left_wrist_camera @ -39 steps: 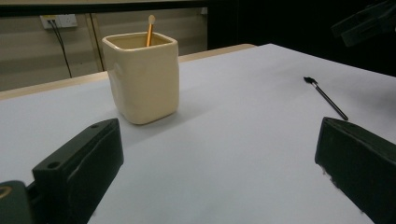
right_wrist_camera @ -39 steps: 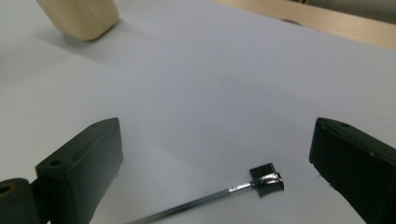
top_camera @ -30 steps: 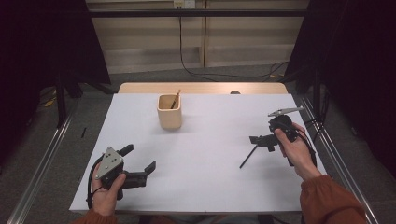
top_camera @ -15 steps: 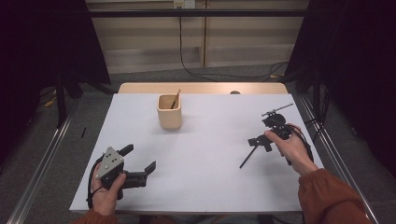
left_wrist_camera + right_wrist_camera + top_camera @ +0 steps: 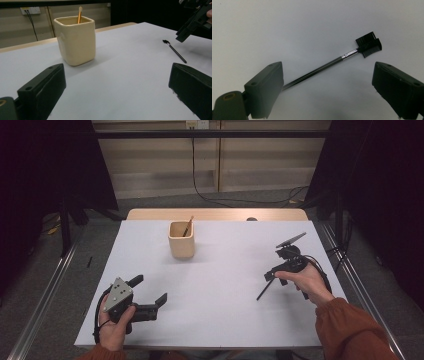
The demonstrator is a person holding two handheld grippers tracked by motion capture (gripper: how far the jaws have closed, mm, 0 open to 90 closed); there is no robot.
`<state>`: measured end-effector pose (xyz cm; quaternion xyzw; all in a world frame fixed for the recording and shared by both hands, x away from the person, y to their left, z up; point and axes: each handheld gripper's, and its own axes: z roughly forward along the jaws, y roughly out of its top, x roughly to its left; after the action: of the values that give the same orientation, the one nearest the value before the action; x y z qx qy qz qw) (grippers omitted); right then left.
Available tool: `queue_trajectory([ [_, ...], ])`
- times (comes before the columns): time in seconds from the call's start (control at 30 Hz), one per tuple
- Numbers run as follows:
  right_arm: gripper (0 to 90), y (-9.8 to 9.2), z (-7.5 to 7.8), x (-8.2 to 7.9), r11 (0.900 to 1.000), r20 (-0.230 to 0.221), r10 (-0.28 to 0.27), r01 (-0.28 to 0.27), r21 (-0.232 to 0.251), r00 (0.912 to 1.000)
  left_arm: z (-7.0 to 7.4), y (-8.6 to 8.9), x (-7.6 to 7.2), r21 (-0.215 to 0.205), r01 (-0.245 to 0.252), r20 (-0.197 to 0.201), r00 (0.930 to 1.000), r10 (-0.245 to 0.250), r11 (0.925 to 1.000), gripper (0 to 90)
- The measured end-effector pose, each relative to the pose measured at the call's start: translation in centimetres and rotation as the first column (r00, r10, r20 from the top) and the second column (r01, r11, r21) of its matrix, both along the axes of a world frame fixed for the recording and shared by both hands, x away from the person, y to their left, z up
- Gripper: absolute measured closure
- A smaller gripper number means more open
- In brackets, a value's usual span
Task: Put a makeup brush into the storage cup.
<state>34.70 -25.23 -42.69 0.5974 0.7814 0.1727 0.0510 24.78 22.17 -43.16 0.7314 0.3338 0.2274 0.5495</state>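
Your right gripper (image 5: 270, 276) hangs jaws spread over a slim black brow comb (image 5: 329, 64) lying flat on the matte white table (image 5: 225, 320), right of centre. Its long axis runs diagonally, toothed head (image 5: 369, 46) toward the far side, metal ferrule behind it. Your left gripper (image 5: 148, 292) rests open, near-left. The cream, glazed-looking square cup (image 5: 181, 239) holds a thin, possibly wooden stick (image 5: 79, 14).

This looks like a lab recording bay. A table (image 5: 150, 320) under a white sheet stands between black curtains (image 5: 45, 165), metal frame rails (image 5: 45, 290) along its sides. Cables (image 5: 210, 195) trail across the floor beyond its far edge.
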Motion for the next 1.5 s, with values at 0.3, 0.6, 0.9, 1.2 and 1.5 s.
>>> queue_trajectory([
  [0.3,20.4,0.7,-0.3,-0.2,1.0,-0.038,-0.022,0.022,0.0,0.999,0.0,0.0,0.0,0.0,0.002,0.001,1.0,-0.002,1.0,1.1],
  [0.6,24.4,1.1,-1.6,-0.3,0.999,-0.069,-0.033,0.033,0.005,0.997,0.0,0.1,0.0,0.001,-0.011,0.005,0.9999,0.011,0.9999,1.4],
  [0.9,26.9,1.5,-2.0,-0.3,1.0,-0.077,-0.027,0.026,-0.01,0.9967,0.0,0.0,0.0,0.007,-0.001,0.003,1.0,0.001,1.0,1.4],
  [1.2,28.6,2.4,-2.6,-0.4,0.999,-0.094,-0.018,0.013,-0.052,0.9954,0.0,0.3,0.1,0.006,-0.03,0.009,0.9995,0.029,0.9995,1.2],
  [1.5,38.6,2.8,-2.8,-1.0,0.993,-0.051,0.004,-0.01,-0.119,0.9987,0.0,0.3,0.0,0.005,-0.034,0.011,0.9994,0.033,0.9994,1.2],
])
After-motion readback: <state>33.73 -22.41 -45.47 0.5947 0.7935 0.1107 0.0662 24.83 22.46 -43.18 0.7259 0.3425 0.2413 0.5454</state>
